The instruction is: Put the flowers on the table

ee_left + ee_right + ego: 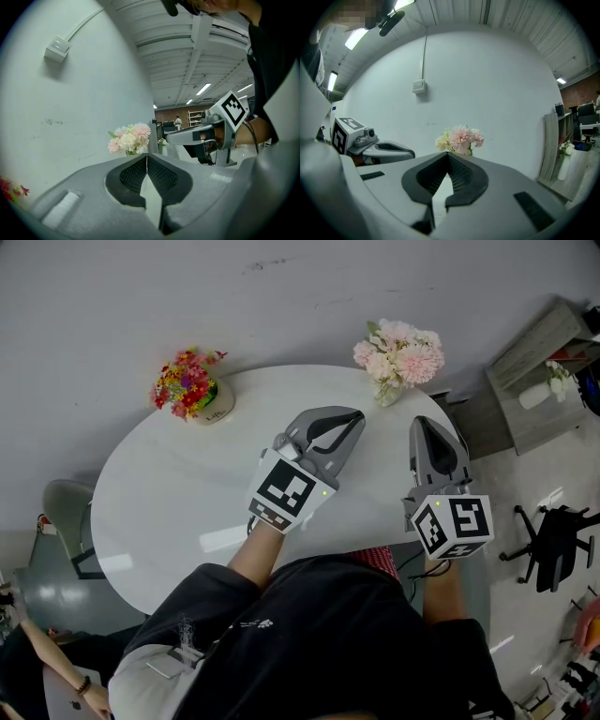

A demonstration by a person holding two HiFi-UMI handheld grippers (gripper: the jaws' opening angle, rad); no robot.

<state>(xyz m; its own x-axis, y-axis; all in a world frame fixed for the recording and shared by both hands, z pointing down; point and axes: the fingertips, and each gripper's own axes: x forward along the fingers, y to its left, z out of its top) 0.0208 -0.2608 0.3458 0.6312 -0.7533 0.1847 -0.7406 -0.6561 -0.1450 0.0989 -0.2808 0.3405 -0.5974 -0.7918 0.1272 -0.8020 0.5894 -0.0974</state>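
Note:
A bunch of pink and cream flowers (400,354) stands in a clear vase at the far right edge of the round white table (178,493). The same pink flowers (129,138) show just past the jaw tips in the left gripper view, and the pink flowers (461,139) likewise in the right gripper view. A small pot of red and yellow flowers (190,384) sits at the table's far left. My left gripper (354,416) hovers over the middle of the table, shut and empty. My right gripper (424,424) is beside it to the right, shut and empty, short of the pink flowers.
A grey wall runs behind the table. A grey shelf unit (528,381) with a white vase (537,392) stands at the right. A black office chair (551,542) is on the floor at the right, and a green chair (64,507) is at the table's left.

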